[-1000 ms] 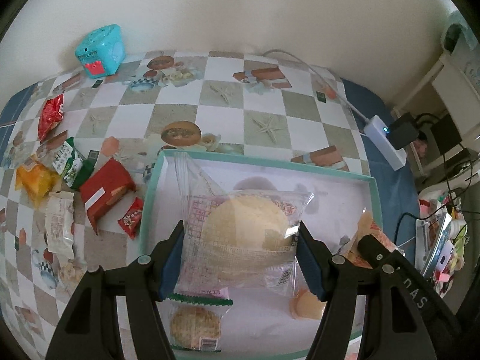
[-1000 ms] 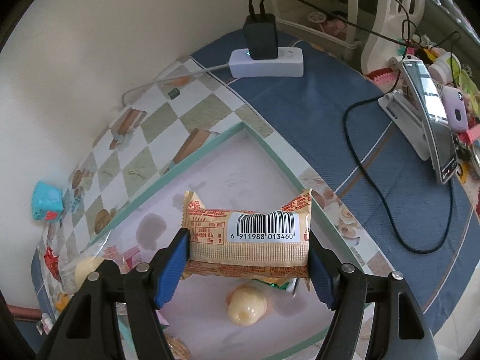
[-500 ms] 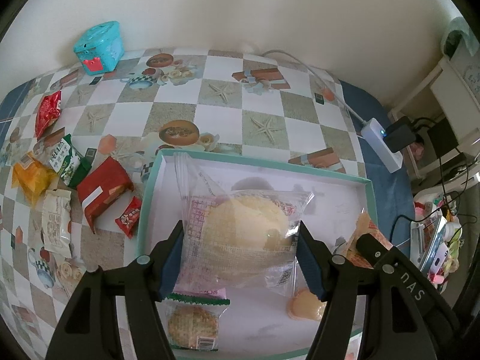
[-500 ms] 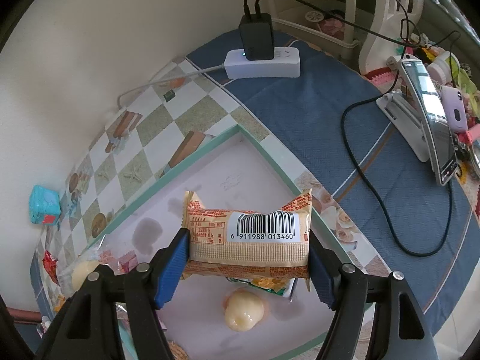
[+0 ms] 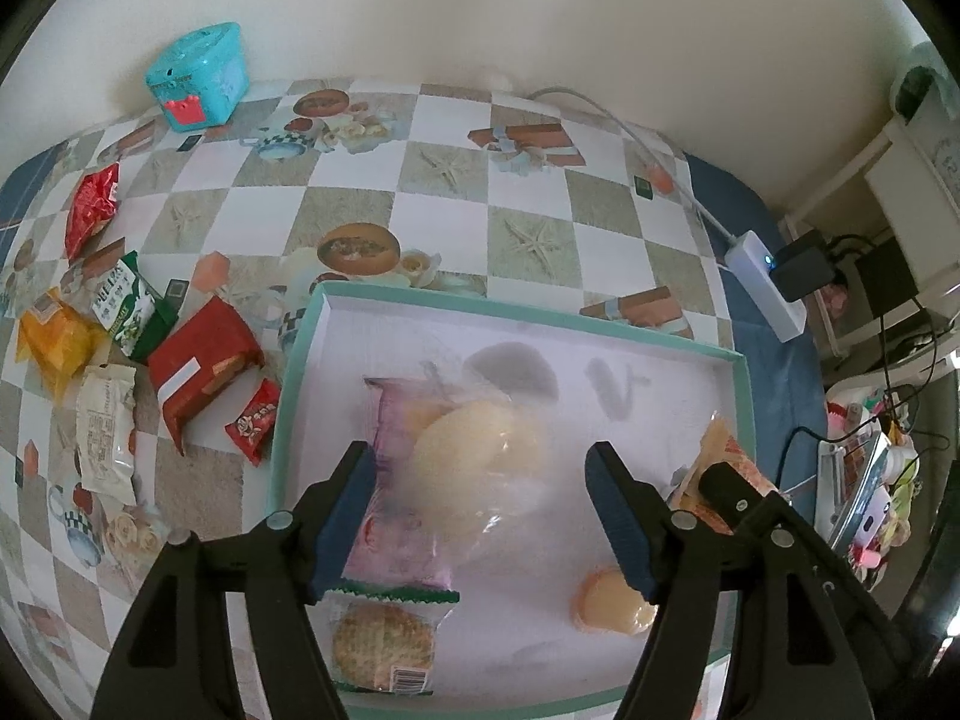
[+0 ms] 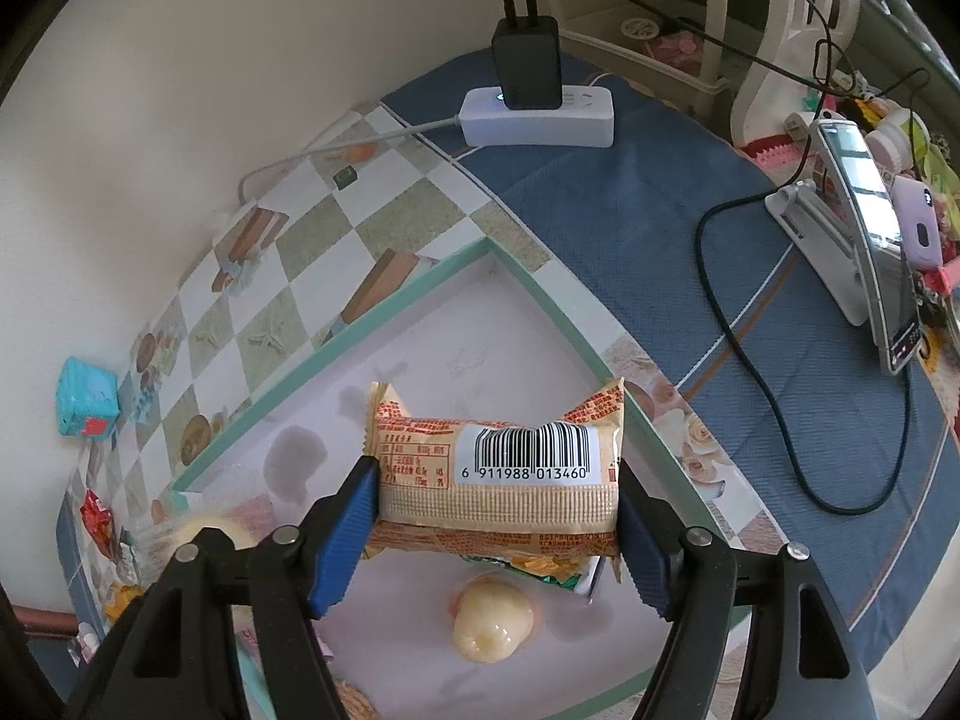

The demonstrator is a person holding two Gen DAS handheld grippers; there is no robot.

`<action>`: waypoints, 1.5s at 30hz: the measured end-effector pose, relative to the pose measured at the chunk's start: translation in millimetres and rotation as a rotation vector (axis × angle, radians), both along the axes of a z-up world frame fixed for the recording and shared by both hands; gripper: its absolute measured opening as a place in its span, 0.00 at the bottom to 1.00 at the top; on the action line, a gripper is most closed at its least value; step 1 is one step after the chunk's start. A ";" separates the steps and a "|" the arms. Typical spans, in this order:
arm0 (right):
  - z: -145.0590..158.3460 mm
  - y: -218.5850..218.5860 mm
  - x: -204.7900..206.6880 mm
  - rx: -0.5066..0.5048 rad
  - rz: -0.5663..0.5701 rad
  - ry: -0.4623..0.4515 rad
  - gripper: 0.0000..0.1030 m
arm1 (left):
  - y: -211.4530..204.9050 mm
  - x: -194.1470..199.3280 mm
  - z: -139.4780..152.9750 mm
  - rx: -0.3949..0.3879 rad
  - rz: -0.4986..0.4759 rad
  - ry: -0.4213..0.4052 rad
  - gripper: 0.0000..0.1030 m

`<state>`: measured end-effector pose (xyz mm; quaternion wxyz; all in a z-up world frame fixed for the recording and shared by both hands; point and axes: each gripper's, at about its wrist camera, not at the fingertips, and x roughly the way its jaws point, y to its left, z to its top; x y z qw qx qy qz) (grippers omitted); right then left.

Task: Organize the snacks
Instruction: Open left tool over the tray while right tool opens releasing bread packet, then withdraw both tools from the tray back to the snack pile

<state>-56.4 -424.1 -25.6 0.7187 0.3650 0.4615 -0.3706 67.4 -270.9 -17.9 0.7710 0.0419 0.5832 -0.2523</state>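
My left gripper (image 5: pixel 480 462) hangs over the teal-rimmed tray (image 5: pixel 516 315), its jaws opening. A clear packet with a pale round bun (image 5: pixel 462 444) shows blurred between and below the blue pads, free of both. A wrapped cookie (image 5: pixel 384 645) and a small round pastry (image 5: pixel 612 600) lie on the tray floor nearer me. My right gripper (image 6: pixel 498 480) is shut on an orange barcode packet (image 6: pixel 498 504), held above the tray's corner (image 6: pixel 492 246). Beneath it rest a pale pastry (image 6: pixel 492 618) and a green packet (image 6: pixel 540 570).
Several loose snack packets lie left of the tray, among them a red packet (image 5: pixel 204 360), a green one (image 5: pixel 129 306) and a yellow one (image 5: pixel 54 342). A teal box (image 5: pixel 198 75) stands by the wall. A power strip (image 6: pixel 540 114), cables and a phone stand (image 6: pixel 870 228) sit right.
The left jaws have spread and the bun packet has slipped out of them down toward the tray floor. The right gripper still holds the orange packet in the same place.
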 end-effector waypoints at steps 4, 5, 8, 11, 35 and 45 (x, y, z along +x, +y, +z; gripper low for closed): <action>-2.5 1.9 2.7 0.003 0.009 0.010 0.75 | 2.2 0.6 3.1 -0.005 0.003 -0.005 0.77; -3.5 2.3 3.4 0.005 0.011 0.014 0.75 | 3.1 1.0 3.4 0.000 0.006 -0.007 0.78; -5.3 3.9 4.7 0.008 0.015 0.024 0.75 | 6.3 3.2 4.2 0.017 0.021 -0.018 0.78; -7.1 5.7 5.5 0.006 0.020 0.029 0.76 | 10.9 5.8 5.1 0.039 0.039 -0.031 0.78; -15.9 12.3 7.9 -0.029 0.023 0.078 1.00 | 34.7 26.6 -21.6 0.144 0.152 -0.020 0.91; 0.0 19.7 8.3 -0.053 0.028 0.059 1.00 | 39.3 26.4 -11.6 0.132 0.117 -0.027 0.91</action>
